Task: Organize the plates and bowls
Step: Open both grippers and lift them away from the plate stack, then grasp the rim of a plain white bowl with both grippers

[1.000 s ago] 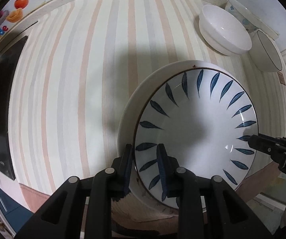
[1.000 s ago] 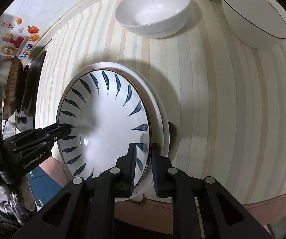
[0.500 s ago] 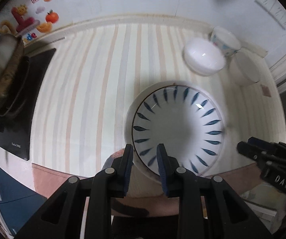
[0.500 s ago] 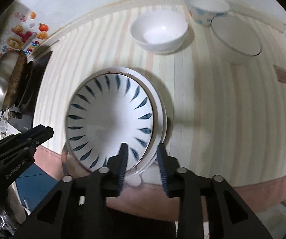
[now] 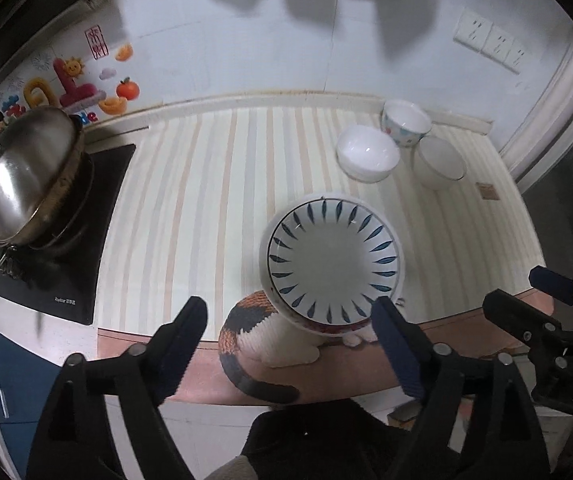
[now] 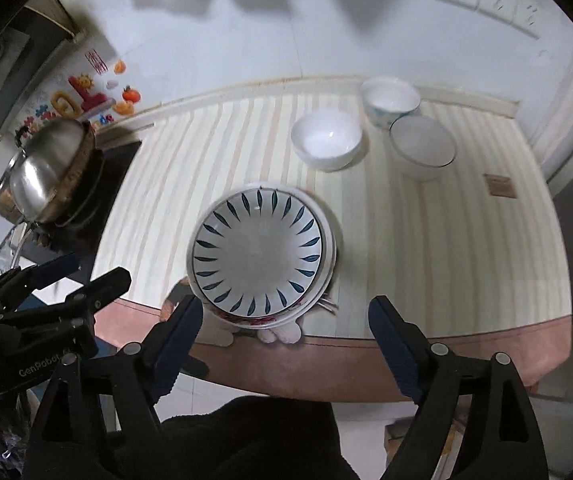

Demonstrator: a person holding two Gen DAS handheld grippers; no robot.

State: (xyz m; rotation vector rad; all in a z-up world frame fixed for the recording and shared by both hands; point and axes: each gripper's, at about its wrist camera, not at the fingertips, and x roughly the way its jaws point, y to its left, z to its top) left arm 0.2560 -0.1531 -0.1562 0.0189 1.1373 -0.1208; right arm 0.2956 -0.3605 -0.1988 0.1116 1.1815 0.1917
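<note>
Both grippers above the stacked plates, fingers spreading

The left gripper (image 5: pixel 290 320) and right gripper (image 6: pixel 282 320) are opening wide, with nothing between the fingers. The leaf-pattern plate (image 6: pixel 257 254) lies on a white plate (image 6: pixel 329 248) at the worktop (image 6: pixel 446 248) front edge; three bowls (image 6: pixel 326 142) stand near the back edge.

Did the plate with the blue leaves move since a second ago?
No. The blue-leaf plate sits on the same white plate, at the same counter edge, below the three bowls. Only the cameras backed away.
</note>
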